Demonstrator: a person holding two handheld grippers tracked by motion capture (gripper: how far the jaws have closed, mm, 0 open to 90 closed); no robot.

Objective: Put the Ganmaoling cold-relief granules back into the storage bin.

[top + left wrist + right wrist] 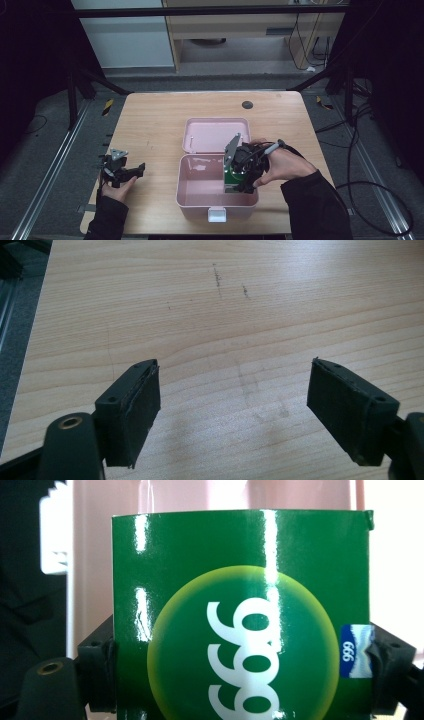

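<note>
Jaws of the right gripper point(243, 186) pinch a green box point(240, 615) by its 2 side edges, the glossy face with white digits in a yellow-ringed circle turned toward the gripper's camera. The gripper points down into the open pink case point(200, 192), holding the green box inside its right part, near the front wall. The right hand point(282, 164) grips the tool from the right, forearm coming in from the lower right. The case's lid point(215, 134) lies open behind it. Well apart at the counter's point(160, 125) left edge, the left gripper point(235, 405) rests low over bare wood, jaws spread wide with nothing between them.
</note>
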